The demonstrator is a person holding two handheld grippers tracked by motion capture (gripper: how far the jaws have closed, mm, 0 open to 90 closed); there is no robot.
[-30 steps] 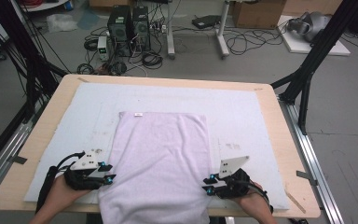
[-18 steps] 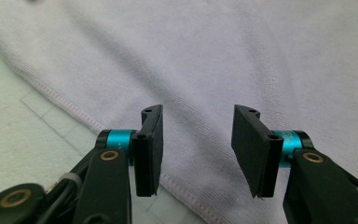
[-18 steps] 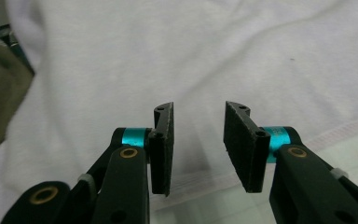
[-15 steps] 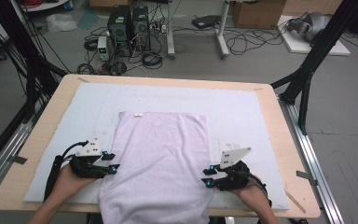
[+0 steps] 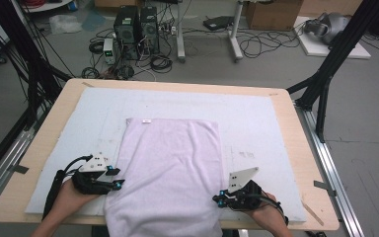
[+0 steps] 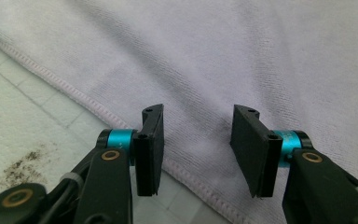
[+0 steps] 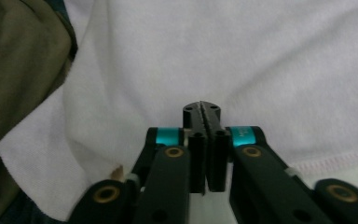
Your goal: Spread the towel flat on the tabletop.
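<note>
Towel, pale lilac terry cloth (image 5: 168, 173), is lying between both tongs; left gripper (image 6: 196, 144) at nine o'clock is gaping over its hem, having just narrowed slightly; right gripper (image 7: 204, 140) at three o'clock has just been closing, now pinched fully together at the towel's edge.

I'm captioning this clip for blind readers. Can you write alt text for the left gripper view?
The left claw hangs open over the stitched hem of a pale lilac towel, black pads apart with nothing between them. A white mat with a dark speckled stain lies beside the towel.
</note>
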